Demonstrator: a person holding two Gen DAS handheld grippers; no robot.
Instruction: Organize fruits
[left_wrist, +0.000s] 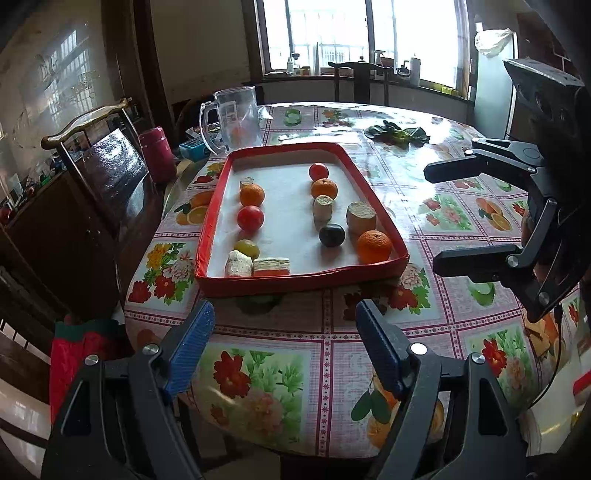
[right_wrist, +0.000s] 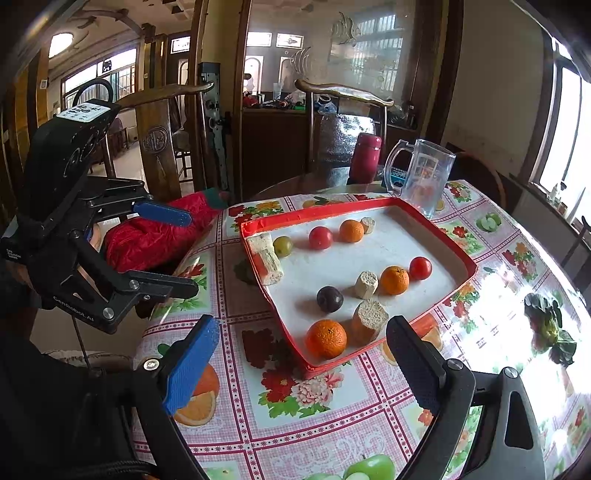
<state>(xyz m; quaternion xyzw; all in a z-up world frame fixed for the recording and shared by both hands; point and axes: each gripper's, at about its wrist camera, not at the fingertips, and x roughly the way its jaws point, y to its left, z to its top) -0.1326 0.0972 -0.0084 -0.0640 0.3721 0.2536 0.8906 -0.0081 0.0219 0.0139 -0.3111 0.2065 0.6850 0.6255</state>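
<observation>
A red tray (left_wrist: 384, 218) (right_wrist: 452, 243) with a white liner sits on the flowered table. In it lie three oranges, the nearest one (left_wrist: 373, 246) (right_wrist: 326, 339) at the tray's front corner, two red tomatoes (left_wrist: 250, 218) (right_wrist: 320, 237), a dark plum (left_wrist: 331, 235) (right_wrist: 329, 298), a yellow-green fruit (left_wrist: 247, 248) (right_wrist: 283, 246), and several pale bread-like pieces (left_wrist: 361, 218) (right_wrist: 369, 321). My left gripper (left_wrist: 284, 347) (right_wrist: 184, 254) is open and empty, before the tray's near edge. My right gripper (right_wrist: 306, 365) (left_wrist: 436, 218) is open and empty, beside the tray's corner by the nearest orange.
A clear plastic jug (left_wrist: 236, 118) (right_wrist: 424, 177) stands behind the tray, with a red flask (left_wrist: 157, 155) (right_wrist: 365, 157) beyond it. Dark leaves (left_wrist: 397, 133) (right_wrist: 550, 325) lie on the table. Wooden chairs (left_wrist: 103, 155) (right_wrist: 347, 122) and a red cloth (right_wrist: 155, 236) border the table's edge.
</observation>
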